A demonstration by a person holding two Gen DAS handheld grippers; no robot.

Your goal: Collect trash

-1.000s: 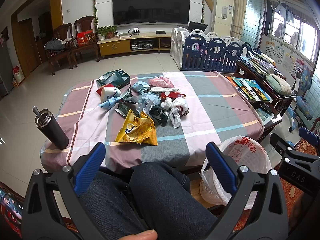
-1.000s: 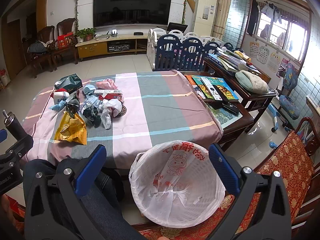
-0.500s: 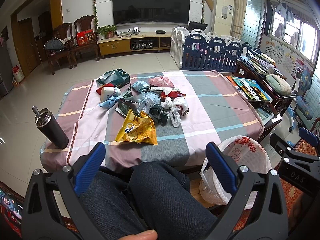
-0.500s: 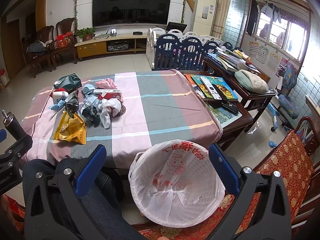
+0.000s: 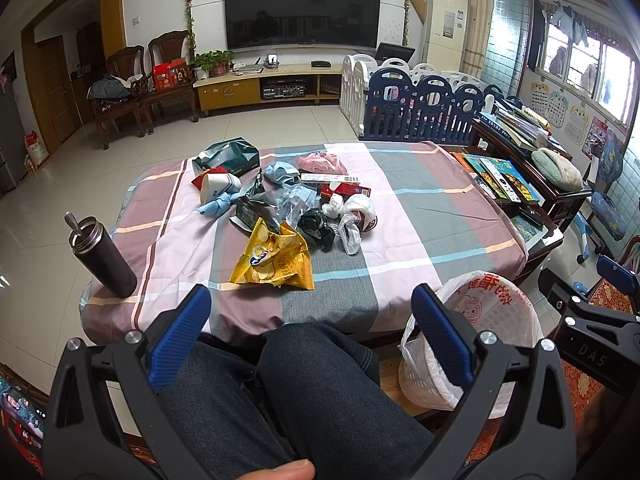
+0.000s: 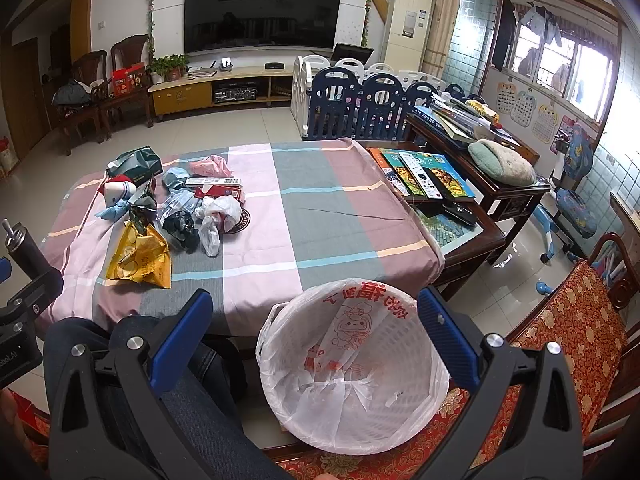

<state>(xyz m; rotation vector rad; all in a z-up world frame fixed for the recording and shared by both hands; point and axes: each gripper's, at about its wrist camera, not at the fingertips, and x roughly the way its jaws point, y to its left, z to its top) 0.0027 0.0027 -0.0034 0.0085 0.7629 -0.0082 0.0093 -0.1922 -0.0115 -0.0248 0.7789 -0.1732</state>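
Between both sets of blue jaws nothing is being held: the left gripper (image 5: 311, 320) is gaping wide over the person's knees (image 5: 320, 380), and the right gripper (image 6: 314, 326) is hanging just as wide above the lined wastebasket (image 6: 352, 380). Farther out, the trash pile (image 5: 288, 208) is sitting mid-worktop (image 5: 420, 216), yellow chip bag (image 5: 276, 258) nearest, dark bottle (image 5: 102, 256) standing near the left corner.
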